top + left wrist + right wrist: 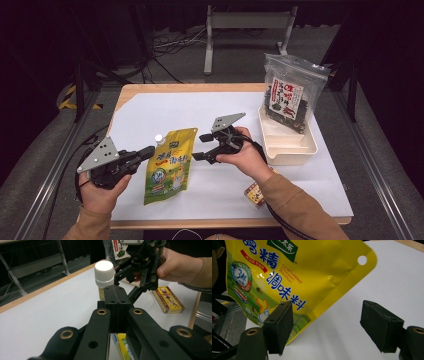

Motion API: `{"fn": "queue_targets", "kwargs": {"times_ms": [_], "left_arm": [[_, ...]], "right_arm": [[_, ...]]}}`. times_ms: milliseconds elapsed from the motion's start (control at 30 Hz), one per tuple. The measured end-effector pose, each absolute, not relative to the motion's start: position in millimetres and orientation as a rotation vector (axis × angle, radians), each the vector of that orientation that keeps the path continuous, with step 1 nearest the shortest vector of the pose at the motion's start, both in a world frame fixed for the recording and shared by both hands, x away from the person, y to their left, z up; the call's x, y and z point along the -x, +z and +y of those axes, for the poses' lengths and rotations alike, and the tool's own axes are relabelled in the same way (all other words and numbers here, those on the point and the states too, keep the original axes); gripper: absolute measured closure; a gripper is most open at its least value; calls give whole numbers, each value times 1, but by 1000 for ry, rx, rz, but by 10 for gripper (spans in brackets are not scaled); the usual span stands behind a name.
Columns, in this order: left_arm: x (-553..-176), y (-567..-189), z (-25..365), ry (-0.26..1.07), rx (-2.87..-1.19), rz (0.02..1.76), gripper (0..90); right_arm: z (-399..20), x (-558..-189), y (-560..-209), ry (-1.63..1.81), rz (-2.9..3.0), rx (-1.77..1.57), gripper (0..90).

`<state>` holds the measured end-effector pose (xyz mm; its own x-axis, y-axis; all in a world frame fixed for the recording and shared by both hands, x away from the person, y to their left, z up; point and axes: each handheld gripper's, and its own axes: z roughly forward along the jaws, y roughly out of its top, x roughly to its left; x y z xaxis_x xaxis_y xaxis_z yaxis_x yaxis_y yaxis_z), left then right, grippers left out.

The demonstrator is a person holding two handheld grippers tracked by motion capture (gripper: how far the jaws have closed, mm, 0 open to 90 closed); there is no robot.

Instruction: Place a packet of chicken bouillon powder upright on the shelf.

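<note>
The yellow chicken bouillon pouch (169, 165) lies flat on the white sheet (165, 107) covering the table, its white screw cap (158, 138) at the top left corner, pointing to 12 o'clock.

Over at 9 o'clock of the pouch, the left gripper (148, 150) rests in the person's left hand (102, 192), jaws pressed flat together with nothing between them. In the left gripper view those closed jaws (115, 301) point straight at the cap (104, 273), their tip just below and in front of it; whether they touch it, I cannot tell.

On the other side, at 3 o'clock of the pouch, the right gripper (201, 146) sits in the right hand (248, 161) with its jaws spread wide, gripping nothing. The right gripper view shows the two black pads (280, 326) standing well apart (330, 327), bare white sheet between them, one pad just overlapping the pouch's edge (294, 277), where "Granulated Chicken Bouillon" reads clearly.

Out at 2 o'clock, a clear bag of dried seaweed (290, 95) leans upright in a cream plastic tray (295, 150). A small yellow-and-red box (254, 194) lies at 5 o'clock, near the right wrist.
</note>
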<state>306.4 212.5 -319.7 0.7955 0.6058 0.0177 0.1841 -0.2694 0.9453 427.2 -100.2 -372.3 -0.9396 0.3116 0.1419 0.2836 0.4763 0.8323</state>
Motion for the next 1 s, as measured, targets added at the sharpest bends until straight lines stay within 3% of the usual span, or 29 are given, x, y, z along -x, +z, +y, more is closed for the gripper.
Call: {"fn": "queue_targets", "kwargs": {"times_ms": [767,1000], "left_arm": [[-306,-319,212,448,-1837,586,900],[-307,-320,213,448,-1821,597,900]], "right_arm": [[-72,-433,-393,1629,2757,-490,223],[-73,-430,-391,1657,2773,-461,280]]}}
